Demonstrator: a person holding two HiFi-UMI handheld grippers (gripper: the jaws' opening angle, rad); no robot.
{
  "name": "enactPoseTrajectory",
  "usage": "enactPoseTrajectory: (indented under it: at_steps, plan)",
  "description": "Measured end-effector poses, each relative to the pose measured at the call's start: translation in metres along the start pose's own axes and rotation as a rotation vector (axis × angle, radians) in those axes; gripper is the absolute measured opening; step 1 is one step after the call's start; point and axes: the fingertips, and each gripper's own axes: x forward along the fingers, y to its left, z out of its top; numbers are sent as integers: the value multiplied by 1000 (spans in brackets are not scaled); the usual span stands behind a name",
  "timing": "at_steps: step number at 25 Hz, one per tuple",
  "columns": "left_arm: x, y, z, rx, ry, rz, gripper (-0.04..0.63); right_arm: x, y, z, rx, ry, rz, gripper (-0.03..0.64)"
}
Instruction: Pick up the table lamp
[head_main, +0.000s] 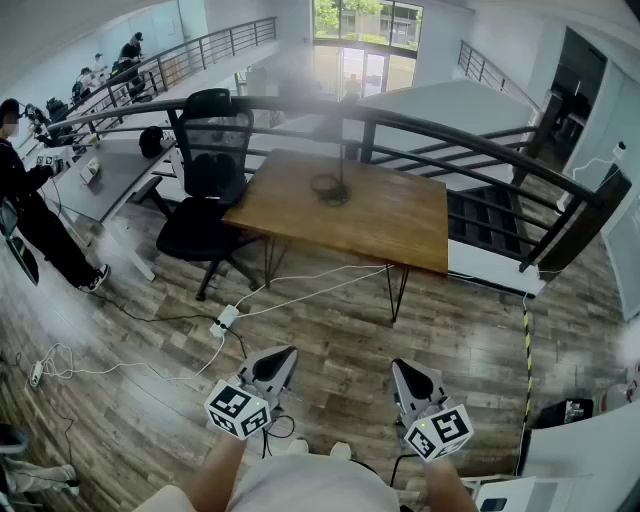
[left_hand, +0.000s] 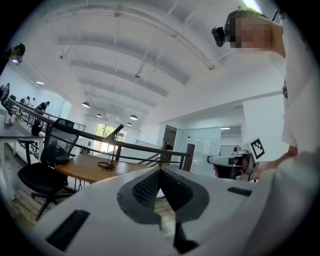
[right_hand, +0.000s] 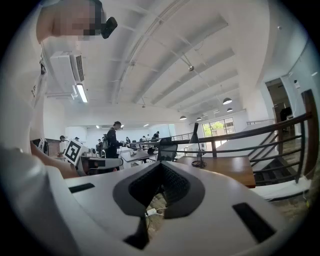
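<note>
I'm on the approach, left gripper (head_main: 284, 353) and right gripper (head_main: 401, 366) both closed and empty, lamp (head_main: 333, 187) far off on the table (head_main: 405, 222): next, walk in and open up.

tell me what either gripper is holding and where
Nothing is held: the left gripper and right gripper are shut and empty; the table lamp stands untouched.

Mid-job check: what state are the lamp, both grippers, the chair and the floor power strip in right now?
table lamp: upright on the wooden table, cord coiled at its base, not held.
left gripper: shut, empty, well short of the table.
right gripper: shut, empty, well short of the table.
office chair: upright, unoccupied, beside the table.
power strip: lying on the floor, white cables attached.
</note>
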Motion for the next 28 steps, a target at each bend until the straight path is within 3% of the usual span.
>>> enactPoseTrajectory:
  at_steps: [14, 28]
  plan:
    - [-18, -1, 1, 17, -9, 1, 6, -11, 14, -2, 70, -36, -26, 17]
    - [-34, 31, -6, 20, -4, 33, 6, 20, 31, -10, 37, -15, -16, 17]
